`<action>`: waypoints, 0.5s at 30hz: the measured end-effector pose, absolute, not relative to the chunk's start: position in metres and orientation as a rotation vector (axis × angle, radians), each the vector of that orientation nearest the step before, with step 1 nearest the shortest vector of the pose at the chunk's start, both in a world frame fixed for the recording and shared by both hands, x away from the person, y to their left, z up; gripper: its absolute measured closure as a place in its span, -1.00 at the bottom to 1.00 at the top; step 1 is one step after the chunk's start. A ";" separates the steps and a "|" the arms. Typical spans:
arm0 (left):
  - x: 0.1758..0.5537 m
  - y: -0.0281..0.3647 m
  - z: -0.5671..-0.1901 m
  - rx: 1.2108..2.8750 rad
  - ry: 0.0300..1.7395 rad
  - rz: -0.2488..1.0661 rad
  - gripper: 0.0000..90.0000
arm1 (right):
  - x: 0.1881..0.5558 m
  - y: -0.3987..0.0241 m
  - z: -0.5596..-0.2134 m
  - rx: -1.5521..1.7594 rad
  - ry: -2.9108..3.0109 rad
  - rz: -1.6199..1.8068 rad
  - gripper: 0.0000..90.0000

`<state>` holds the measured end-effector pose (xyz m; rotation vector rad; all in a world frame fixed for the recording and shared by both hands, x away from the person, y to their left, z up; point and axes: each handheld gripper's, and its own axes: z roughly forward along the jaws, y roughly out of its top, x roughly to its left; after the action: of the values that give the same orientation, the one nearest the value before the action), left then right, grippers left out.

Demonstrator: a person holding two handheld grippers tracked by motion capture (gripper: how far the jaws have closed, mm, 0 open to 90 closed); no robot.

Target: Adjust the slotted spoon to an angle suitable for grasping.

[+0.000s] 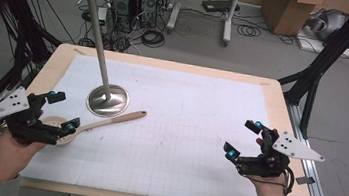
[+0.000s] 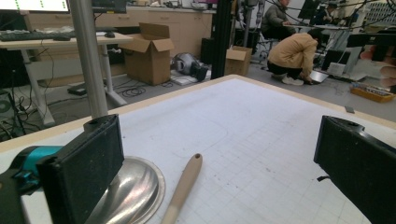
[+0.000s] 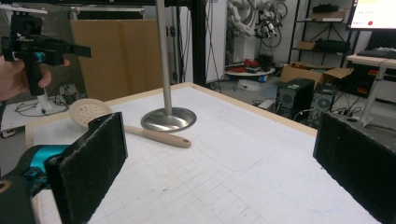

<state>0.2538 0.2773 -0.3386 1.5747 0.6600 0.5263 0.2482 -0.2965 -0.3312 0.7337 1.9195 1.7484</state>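
Left gripper hovers with its jaws spread wide and nothing between them, above the bowl end of the wooden slotted spoon; the hand grips it from below near the table's left edge. Right gripper stands equally wide and empty at the table's near right, well apart from the spoon. In the high view the spoon's perforated bowl is partly covered by the left gripper. Its long axis runs diagonally, handle pointing away and to the right, just beside the metal stand.
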 end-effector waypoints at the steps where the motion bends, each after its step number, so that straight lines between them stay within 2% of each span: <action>1: 0.254 0.277 -0.339 1.575 0.660 0.526 -0.95 | 0.248 -0.296 -0.331 0.734 1.920 1.748 -0.96; 10: 0.258 0.278 -0.343 1.581 0.697 0.516 -0.77 | 0.246 -0.297 -0.332 0.743 1.921 1.761 -0.96; 12: 0.259 0.278 -0.345 1.601 0.698 0.520 -0.61 | 0.246 -0.298 -0.333 0.745 1.921 1.759 -0.96; 13: 0.260 0.277 -0.346 1.616 0.704 0.525 -0.61 | 0.246 -0.298 -0.333 0.747 1.922 1.759 -0.96; 14: 0.262 0.277 -0.348 1.634 0.712 0.531 -0.45 | 0.247 -0.298 -0.333 0.748 1.921 1.756 -0.96; 15: 0.263 0.276 -0.349 1.651 0.722 0.539 -0.45 | 0.247 -0.298 -0.333 0.748 1.921 1.756 -0.96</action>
<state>0.2630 0.2762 -0.3495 1.6510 0.7223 0.5392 0.2465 -0.2978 -0.3333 0.7476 1.9212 1.7555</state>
